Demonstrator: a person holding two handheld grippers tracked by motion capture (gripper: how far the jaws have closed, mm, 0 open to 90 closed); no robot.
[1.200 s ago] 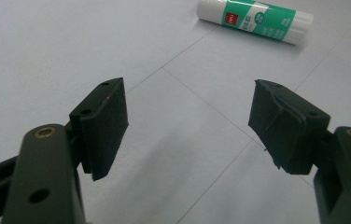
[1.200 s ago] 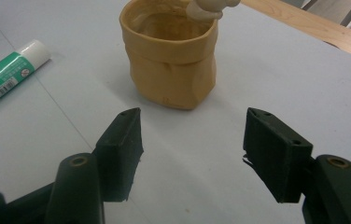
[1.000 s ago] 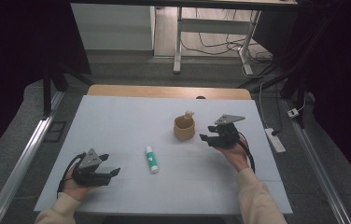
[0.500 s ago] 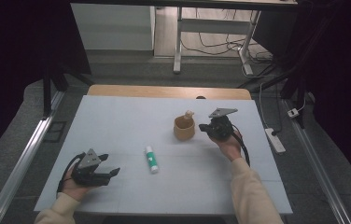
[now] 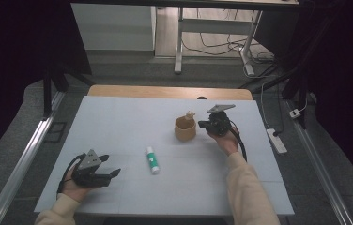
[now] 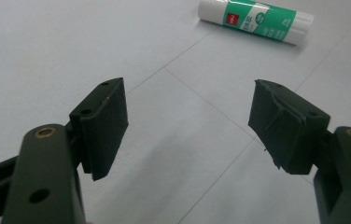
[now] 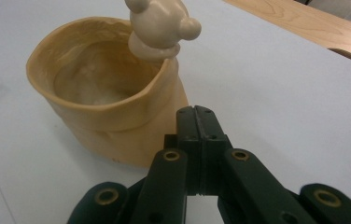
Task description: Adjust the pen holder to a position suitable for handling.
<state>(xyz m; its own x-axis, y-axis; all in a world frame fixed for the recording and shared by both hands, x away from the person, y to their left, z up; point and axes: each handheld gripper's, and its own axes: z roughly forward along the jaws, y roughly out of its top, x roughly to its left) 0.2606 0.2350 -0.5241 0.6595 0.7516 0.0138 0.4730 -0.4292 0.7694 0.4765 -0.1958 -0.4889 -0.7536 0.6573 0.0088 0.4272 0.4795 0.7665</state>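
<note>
My right gripper, right of centre in the high view, has its jaws pressed together on nothing, their tips just beside the tan cup, whose rim bears a small pale figure. My left gripper, at lower left, is spread wide over the bare white table. A glue stick lies between them, near the middle.

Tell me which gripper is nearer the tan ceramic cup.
Right. The right gripper, jaws shut, sits just beside the tan ceramic cup; the left gripper rests open at the table's near-left corner.
</note>
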